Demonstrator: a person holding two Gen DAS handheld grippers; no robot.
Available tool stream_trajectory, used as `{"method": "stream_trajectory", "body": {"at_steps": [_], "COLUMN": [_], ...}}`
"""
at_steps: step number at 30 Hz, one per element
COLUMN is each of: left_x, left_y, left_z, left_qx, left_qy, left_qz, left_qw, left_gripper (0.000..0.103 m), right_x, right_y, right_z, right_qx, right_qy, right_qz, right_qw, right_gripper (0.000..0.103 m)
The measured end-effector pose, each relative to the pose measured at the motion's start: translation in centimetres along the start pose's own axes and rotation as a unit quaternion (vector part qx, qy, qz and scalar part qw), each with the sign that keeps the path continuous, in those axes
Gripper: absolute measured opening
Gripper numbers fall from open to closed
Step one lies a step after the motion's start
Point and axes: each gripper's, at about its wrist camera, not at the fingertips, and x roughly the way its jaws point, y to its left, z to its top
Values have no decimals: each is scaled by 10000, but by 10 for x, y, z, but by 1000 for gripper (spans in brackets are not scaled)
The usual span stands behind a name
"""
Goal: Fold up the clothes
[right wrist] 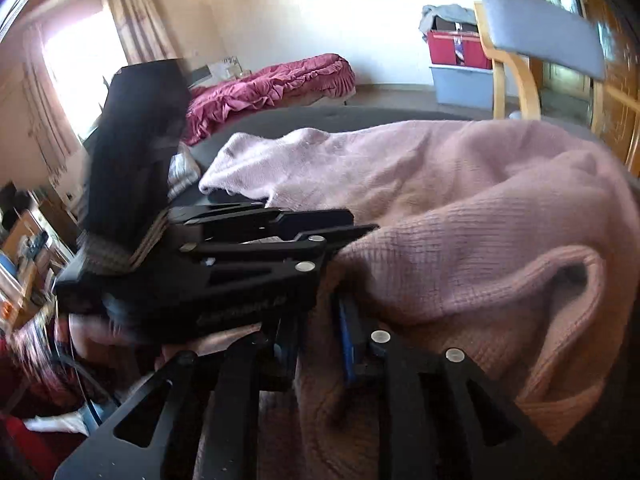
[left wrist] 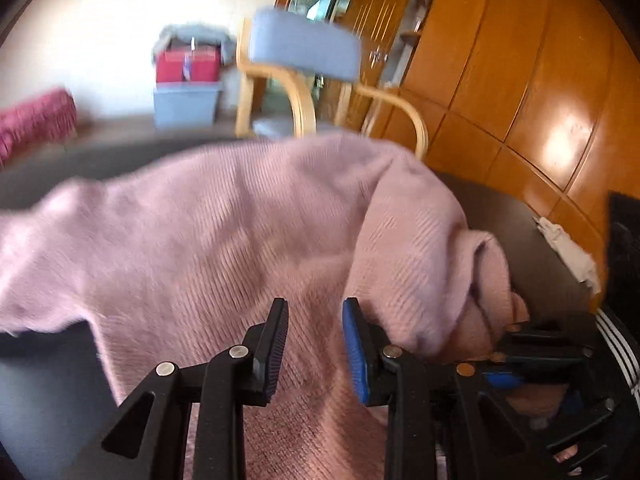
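L gripper (left wrist: 315, 346) spread, nothing pinched, pink sweater (left wrist: 224, 232) under and ahead of it. R gripper (right wrist: 318, 350) just to its right, crowded close; fabric runs between its narrow jaws, can't tell if pinched. Sweater's bunched fold w/ cuff (left wrist: 486, 280) right of L tool. Bare dark table (left wrist: 520, 220) beyond; chair (left wrist: 304, 56) past the far edge.

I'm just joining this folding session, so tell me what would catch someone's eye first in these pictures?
A big pink knitted sweater fills the middle of both views, heaped on a dark table. The left tool hangs over it with its black and blue fingers apart, the right tool close beside it. Behind stands a wooden chair with a blue back, and a red box sits by the wall.
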Motion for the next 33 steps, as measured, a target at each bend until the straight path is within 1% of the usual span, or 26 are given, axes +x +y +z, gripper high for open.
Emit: {"method": "stream_trajectory", "body": {"at_steps": [1, 2, 3, 4, 6, 7, 8, 9, 11, 13, 14, 16, 18, 21, 22, 23, 24, 26, 28, 30, 31, 33], "left_x": [6, 10, 10, 10, 11, 12, 12, 13, 13, 14, 13, 11, 9, 9, 8, 8, 7, 6, 5, 7, 7, 11], "left_y": [5, 10, 12, 11, 4, 1, -2, -3, -4, -3, -2, -1, -3, -6, -6, -6, -5, -4, -8, -19, -24, -29], "left_z": [-1, -3, -4, -5, -7, -8, -9, -10, -11, -13, -13, -12, -12, -13, -13, -13, -13, -13, -12, -13, -14, -17], "left_qx": [-140, -246, -273, -230, -57, 21, 92, 137, 171, 147, 147, 175, 246, 326, 341, 336, 320, 329, 493, 962, 1176, 1476], "left_qy": [143, 199, 181, 170, 180, 184, 186, 187, 187, 190, 187, 179, 171, 177, 179, 179, 177, 190, 250, 308, 312, 327], "left_qz": [-100, -164, -189, -160, 9, 89, 160, 205, 237, 206, 203, 225, 274, 355, 369, 363, 346, 345, 470, 873, 1076, 1305], "left_qw": [9997, 9994, 9993, 9995, 9998, 9998, 9997, 9995, 9994, 9995, 9995, 9994, 9992, 9987, 9986, 9986, 9987, 9987, 9974, 9910, 9867, 9799], "left_gripper": [29, 26, 25, 25, 25, 25, 25, 25, 25, 25, 25, 25, 26, 26, 26, 26, 26, 26, 26, 26, 26, 26], "right_x": [-5, -7, -11, -23, -50, -61, -74, -86, -99, -99, -96, -83, -70, -50, -44, -39, -37, -47, -60, -79, -89, -104], "right_y": [-1, 0, 0, -6, -17, -23, -31, -41, -67, -90, -100, -111, -122, -130, -132, -133, -132, -127, -122, -121, -125, -136], "right_z": [-1, 1, 4, 3, 4, 2, 0, -6, -18, -31, -37, -43, -48, -48, -48, -48, -46, -40, -33, -25, -22, -19], "right_qx": [-40, -62, -67, -5, 196, 320, 448, 612, 1063, 1598, 1872, 2352, 2804, 3329, 3441, 3466, 3407, 3073, 2700, 2184, 1946, 1743], "right_qy": [-6, -22, -87, -290, -577, -656, -713, -678, -435, -107, 40, 155, 242, 111, 68, 36, 19, -79, -156, -140, -102, -55], "right_qz": [-22, -30, -32, -15, -32, -184, -354, -575, -943, -1010, -979, -636, -282, 272, 454, 556, 518, 337, 45, -613, -1029, -1555], "right_qw": [10000, 10000, 9999, 9996, 9981, 9972, 9958, 9942, 9889, 9819, 9774, 9697, 9592, 9425, 9378, 9363, 9387, 9510, 9627, 9738, 9754, 9723], "right_gripper": [20, 21, 21, 23, 33, 42, 48, 48, 48, 48, 48, 48, 48, 48, 38, 27, 26, 19, 18, 18, 18, 18]}}
